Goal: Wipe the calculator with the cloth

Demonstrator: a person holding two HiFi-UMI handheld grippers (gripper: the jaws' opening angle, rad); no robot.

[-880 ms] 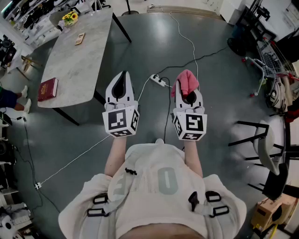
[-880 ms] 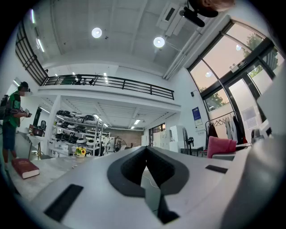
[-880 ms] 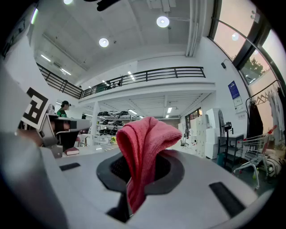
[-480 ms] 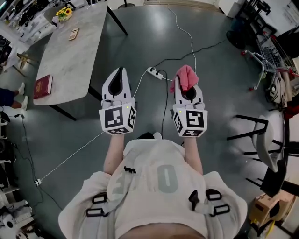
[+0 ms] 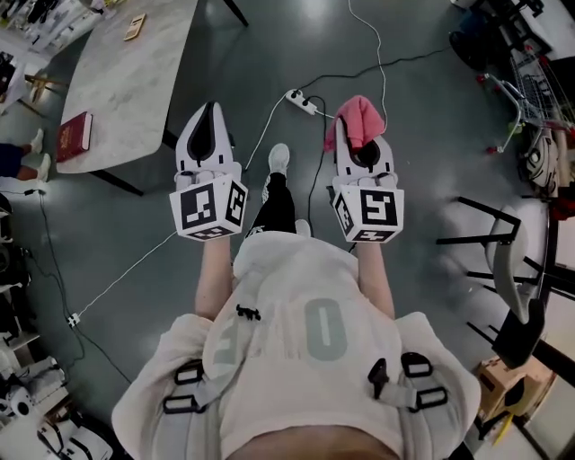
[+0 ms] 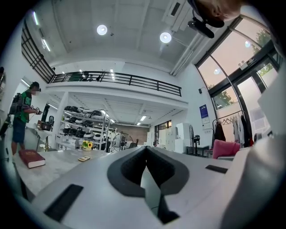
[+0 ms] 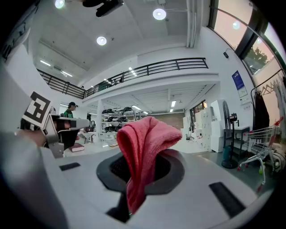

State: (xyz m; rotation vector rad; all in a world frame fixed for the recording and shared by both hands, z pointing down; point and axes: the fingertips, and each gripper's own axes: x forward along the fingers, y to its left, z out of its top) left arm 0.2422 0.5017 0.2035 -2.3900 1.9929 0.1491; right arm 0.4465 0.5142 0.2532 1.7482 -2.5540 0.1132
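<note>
**Cloth in the right gripper, counter off to the left**

The right hand-held gripper [image 5: 363, 154] is clamped on the pink cloth [image 5: 358, 121], which stands up from between its jaws. The left hand-held gripper [image 5: 208, 110] has its jaws together with nothing between them. On the counter [image 5: 126, 90], a red book [image 5: 74, 137] lies near one corner. A small flat object [image 5: 135, 26] lies towards the far end, too small to identify.

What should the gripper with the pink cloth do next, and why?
Probably carry the right gripper toward the table on the left. Its jaws are shut on the pink cloth, so the cloth is ready, but the small flat thing on the table, likely the calculator, lies far from it. The left gripper is shut and empty.
</note>
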